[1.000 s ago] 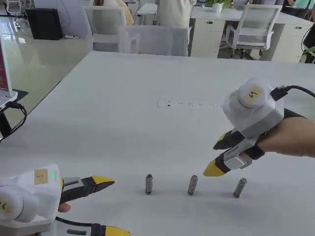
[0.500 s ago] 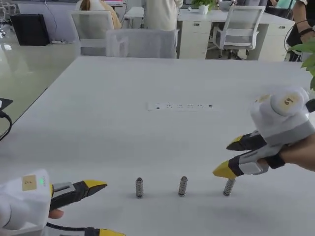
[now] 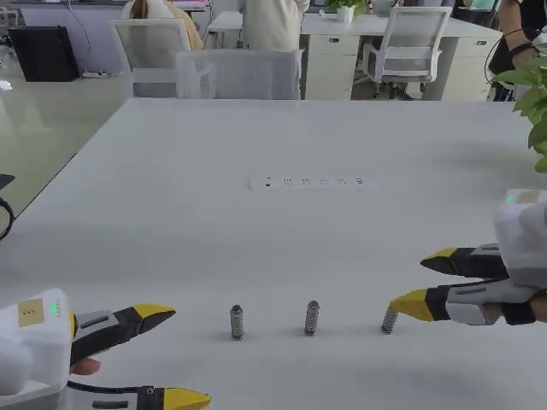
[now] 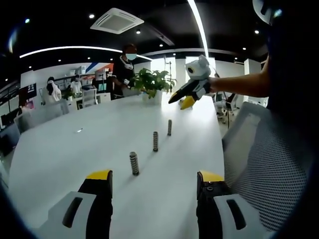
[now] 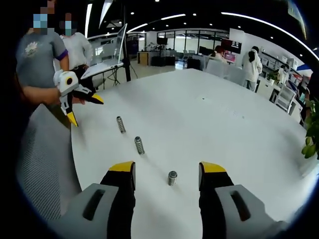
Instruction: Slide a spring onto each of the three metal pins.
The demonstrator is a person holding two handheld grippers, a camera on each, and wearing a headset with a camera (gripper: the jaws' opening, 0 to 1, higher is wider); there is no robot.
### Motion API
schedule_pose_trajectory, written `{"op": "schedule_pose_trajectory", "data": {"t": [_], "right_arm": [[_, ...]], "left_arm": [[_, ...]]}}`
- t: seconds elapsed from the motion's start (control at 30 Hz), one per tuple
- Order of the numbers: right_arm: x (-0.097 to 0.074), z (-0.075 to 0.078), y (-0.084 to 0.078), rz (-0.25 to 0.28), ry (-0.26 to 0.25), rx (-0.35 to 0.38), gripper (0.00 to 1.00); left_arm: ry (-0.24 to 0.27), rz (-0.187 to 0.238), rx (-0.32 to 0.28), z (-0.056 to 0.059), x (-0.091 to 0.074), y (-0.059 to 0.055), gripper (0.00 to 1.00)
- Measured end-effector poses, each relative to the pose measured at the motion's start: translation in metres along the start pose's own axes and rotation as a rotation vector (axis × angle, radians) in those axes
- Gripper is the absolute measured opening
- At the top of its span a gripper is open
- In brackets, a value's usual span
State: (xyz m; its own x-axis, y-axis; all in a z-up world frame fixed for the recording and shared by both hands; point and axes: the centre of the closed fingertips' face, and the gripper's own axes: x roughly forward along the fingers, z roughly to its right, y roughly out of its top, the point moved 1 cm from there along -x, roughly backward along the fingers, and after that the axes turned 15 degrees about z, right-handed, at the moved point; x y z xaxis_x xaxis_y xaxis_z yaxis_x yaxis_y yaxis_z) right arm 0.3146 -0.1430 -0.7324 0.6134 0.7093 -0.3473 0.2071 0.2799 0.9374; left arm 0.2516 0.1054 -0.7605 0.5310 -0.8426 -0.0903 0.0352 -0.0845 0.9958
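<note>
Three coils stand in a row near the front edge of a white table point(image 3: 282, 231). The left spring point(image 3: 237, 322) and middle spring point(image 3: 312, 317) are upright, and the right spring point(image 3: 389, 319) leans slightly. The coils are too small to show whether a metal pin runs up inside each one.

The right gripper point(image 3: 417, 284), jaws spread and holding nothing, is at the right end of the row. In the head view its lower yellow tip lies just beside the top of the right spring. The left gripper view shows it raised off the tabletop above that end, so contact cannot be told. The picture's right edge cuts off its body and the hand behind it.

The left gripper point(image 3: 178, 354), also spread wide and empty, sits low at the table's near left corner, apart from the left spring. Its white housing is cropped by the bottom-left corner.

A flush power socket strip point(image 3: 312, 182) sits at mid-table. Beyond the far edge stand a pale chair point(image 3: 239, 73), office desks point(image 3: 342, 60) and a second chair point(image 3: 402, 51), with people partly cut off by the top of the picture. Plant leaves point(image 3: 530, 94) enter at the right edge.

The gripper views show a dark ceiling with strip lights, a square ceiling vent point(image 4: 117, 21) and a grey mesh chair back point(image 4: 264, 164) close by the person.
</note>
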Motion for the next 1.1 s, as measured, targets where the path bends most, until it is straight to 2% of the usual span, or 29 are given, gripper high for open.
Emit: {"op": "schedule_pose_trajectory", "data": {"t": [0.13, 0.3, 0.4, 0.43, 0.6, 0.8, 1.1], "right_arm": [[-0.008, -0.005, -0.004, 0.042, 0.004, 0.005, 0.50], [-0.018, -0.009, -0.021, 0.060, -0.006, 0.022, 0.50], [-0.022, -0.012, -0.025, 0.086, -0.007, 0.035, 0.51], [-0.023, -0.015, -0.024, 0.114, 0.001, 0.026, 0.52], [-0.028, -0.018, -0.032, 0.135, -0.003, 0.031, 0.54], [-0.030, -0.022, -0.040, 0.134, -0.001, 0.023, 0.59], [-0.030, -0.028, -0.039, 0.172, -0.013, 0.011, 0.70]], "left_arm": [[0.009, 0.013, -0.004, -0.002, 0.000, 0.003, 0.65], [0.019, 0.025, -0.010, -0.004, -0.001, 0.004, 0.65], [0.021, 0.025, -0.015, -0.003, 0.000, 0.002, 0.66], [0.022, 0.026, -0.017, -0.003, 0.000, 0.001, 0.66], [0.025, 0.031, -0.031, 0.001, 0.000, 0.000, 0.66], [0.032, 0.035, -0.035, 0.004, -0.002, -0.001, 0.68], [0.045, 0.040, -0.048, 0.008, -0.008, -0.001, 0.71]]}}
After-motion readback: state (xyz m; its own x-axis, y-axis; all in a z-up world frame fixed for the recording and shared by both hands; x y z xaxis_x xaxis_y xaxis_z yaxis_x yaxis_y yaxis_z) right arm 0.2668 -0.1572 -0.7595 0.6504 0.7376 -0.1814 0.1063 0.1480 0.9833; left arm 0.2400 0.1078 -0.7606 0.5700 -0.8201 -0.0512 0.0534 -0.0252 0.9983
